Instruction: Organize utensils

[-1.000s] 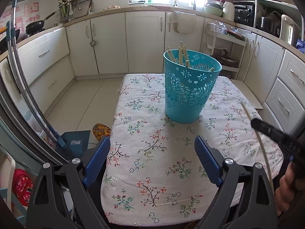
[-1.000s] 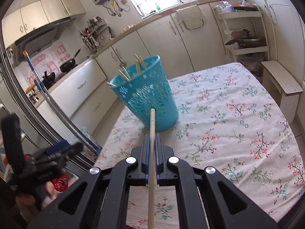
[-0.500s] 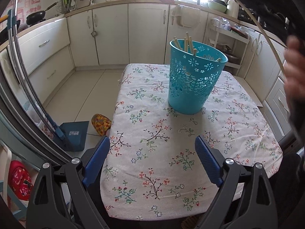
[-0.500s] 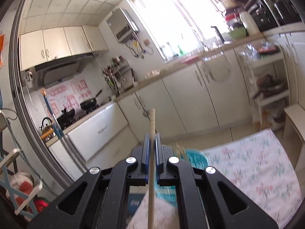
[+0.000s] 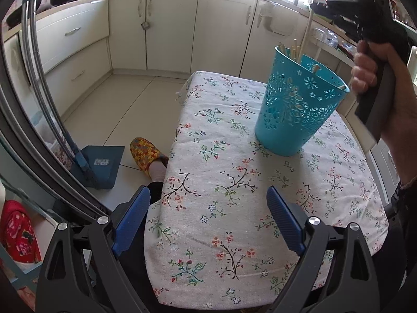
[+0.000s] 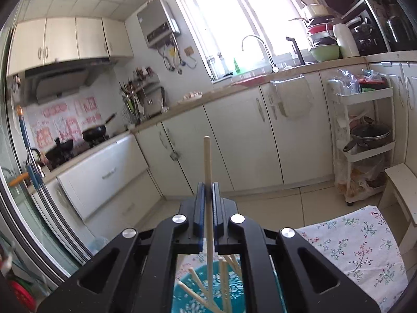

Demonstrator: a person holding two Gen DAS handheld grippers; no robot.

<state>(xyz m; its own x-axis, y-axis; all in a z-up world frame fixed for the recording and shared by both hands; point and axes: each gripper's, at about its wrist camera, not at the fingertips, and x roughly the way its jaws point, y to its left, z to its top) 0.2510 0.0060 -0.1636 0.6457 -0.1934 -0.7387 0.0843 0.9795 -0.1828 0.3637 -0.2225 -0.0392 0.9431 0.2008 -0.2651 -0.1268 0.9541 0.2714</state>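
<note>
A teal perforated basket [image 5: 297, 107] stands on the flowered tablecloth [image 5: 234, 208] and holds several wooden chopsticks [image 5: 294, 49]. My right gripper [image 6: 207, 186] is shut on one wooden chopstick [image 6: 207, 156], held upright right over the basket [image 6: 208, 289], its lower end down among the others. In the left wrist view the right gripper [image 5: 316, 9] sits above the basket with the chopstick [image 5: 306, 31] hanging from it. My left gripper [image 5: 208, 208] is open and empty, low over the table's near edge.
White kitchen cabinets [image 5: 166, 28] run along the back wall. A blue dustpan [image 5: 101, 164] and a foot in a patterned slipper [image 5: 146, 154] are on the floor left of the table. A white shelf cart [image 6: 365, 140] stands at the right.
My right gripper has swung up from the table's front and moved over the basket, turning the chopstick upright with its lower end in the basket. The left gripper shifted slightly left, still open.
</note>
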